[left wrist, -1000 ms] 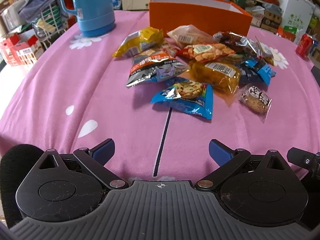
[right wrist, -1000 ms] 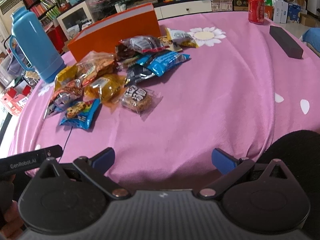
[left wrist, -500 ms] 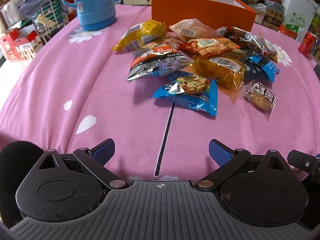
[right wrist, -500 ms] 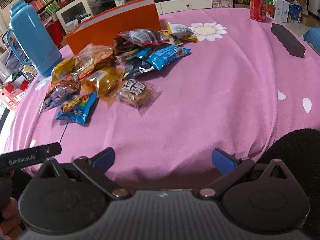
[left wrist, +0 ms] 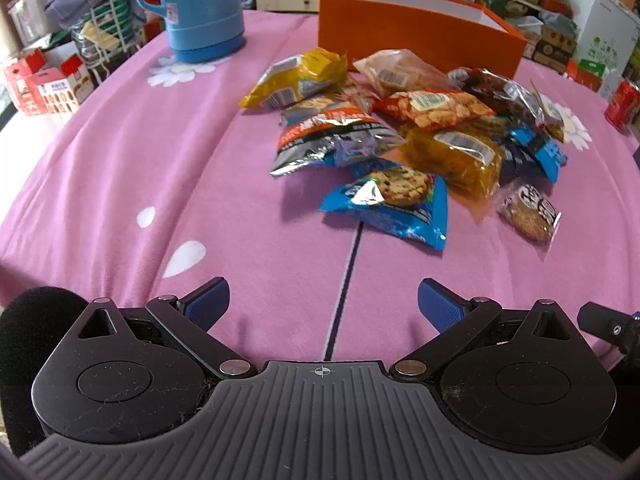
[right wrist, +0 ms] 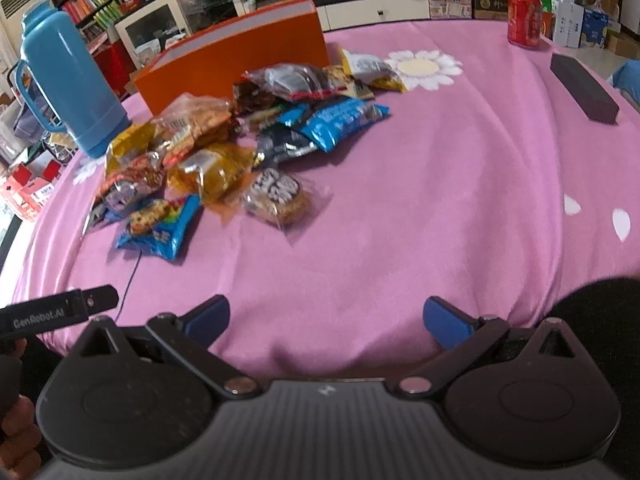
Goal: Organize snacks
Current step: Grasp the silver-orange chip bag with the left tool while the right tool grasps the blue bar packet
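Closer now to snack pile; left tool, right tool spread, empty; slippery overlapping wrappers risk dragging neighbours.

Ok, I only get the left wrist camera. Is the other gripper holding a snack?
Observer: No. The right gripper is open, with nothing between its fingers, over bare pink tablecloth.
Operator: Is there stuff far over on the right that I can't see?
Observer: Yes, a long black block lies near that edge, well apart from the snack pile.
Operator: My picture cuts off the blue flask. What's its top like?
Observer: The blue flask stands upright and ends in a rounded blue cap.
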The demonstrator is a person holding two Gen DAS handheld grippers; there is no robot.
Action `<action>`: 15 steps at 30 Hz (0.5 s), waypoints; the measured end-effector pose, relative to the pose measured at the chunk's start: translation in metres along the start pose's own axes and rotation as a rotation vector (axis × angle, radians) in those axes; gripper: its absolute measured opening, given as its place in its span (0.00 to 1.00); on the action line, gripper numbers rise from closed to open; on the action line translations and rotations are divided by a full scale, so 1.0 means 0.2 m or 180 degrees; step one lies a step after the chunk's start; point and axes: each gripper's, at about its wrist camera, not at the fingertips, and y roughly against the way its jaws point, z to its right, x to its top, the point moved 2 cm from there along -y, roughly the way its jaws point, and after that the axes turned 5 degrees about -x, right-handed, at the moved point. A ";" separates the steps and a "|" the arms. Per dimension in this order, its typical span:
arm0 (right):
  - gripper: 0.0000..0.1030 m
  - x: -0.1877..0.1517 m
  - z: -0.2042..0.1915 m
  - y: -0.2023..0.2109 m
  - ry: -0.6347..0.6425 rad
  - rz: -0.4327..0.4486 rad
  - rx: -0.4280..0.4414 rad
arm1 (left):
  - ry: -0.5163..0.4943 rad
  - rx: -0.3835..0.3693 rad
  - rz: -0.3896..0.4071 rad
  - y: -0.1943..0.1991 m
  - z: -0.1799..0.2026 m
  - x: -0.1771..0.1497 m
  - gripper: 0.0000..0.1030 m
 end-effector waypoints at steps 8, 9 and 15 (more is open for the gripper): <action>0.99 0.15 -0.08 -0.07 0.0188 0.0080 0.0021 | 0.0052 0.0041 0.0051 0.00 -0.04 0.10 0.82; 0.99 0.17 -0.08 -0.09 0.0189 0.0113 0.0021 | 0.0056 0.0061 0.0068 0.00 -0.05 0.12 0.82; 0.99 0.19 -0.08 -0.29 0.0206 -0.0017 0.0030 | 0.0115 0.0010 0.0073 -0.09 -0.10 0.19 0.72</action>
